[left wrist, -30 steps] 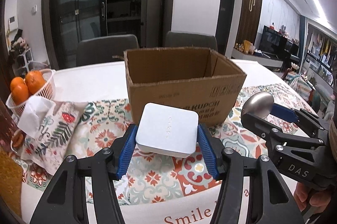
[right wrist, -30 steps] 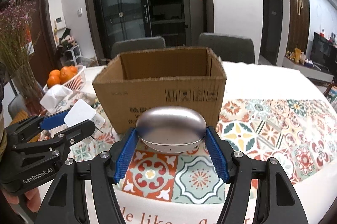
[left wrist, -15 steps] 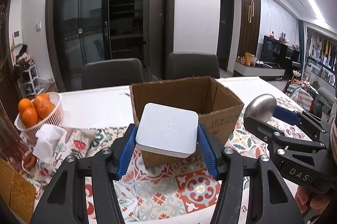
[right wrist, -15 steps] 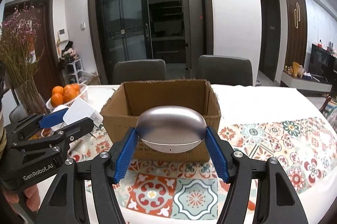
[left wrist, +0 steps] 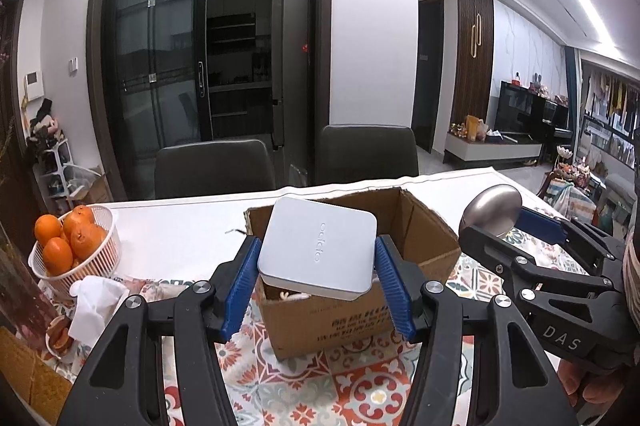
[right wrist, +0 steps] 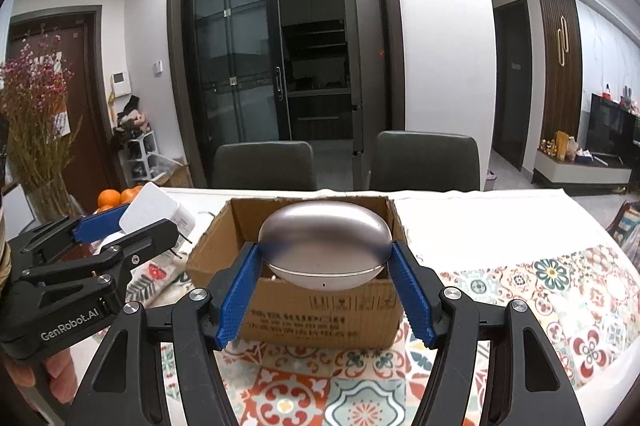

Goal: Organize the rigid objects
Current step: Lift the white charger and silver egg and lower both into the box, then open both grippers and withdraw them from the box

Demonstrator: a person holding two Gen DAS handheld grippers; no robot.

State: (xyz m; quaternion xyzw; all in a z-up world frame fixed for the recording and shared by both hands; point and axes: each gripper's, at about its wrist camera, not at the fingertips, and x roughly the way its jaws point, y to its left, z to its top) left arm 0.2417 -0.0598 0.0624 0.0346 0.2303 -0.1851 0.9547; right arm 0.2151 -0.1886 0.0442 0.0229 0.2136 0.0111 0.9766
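My left gripper is shut on a flat white square box and holds it in the air in front of an open cardboard box on the table. My right gripper is shut on a silver oval case, also held above the near side of the cardboard box. The right gripper with the silver case shows at the right of the left wrist view. The left gripper with the white box shows at the left of the right wrist view. Something pale lies inside the cardboard box, mostly hidden.
A white basket of oranges and crumpled tissue sit at the table's left. A vase of dried flowers stands at the far left. Two dark chairs stand behind the table. A patterned cloth covers the near table.
Both grippers have risen with their objects, so the cardboard box now appears lower and its inside is more visible. Both grips are unchanged.
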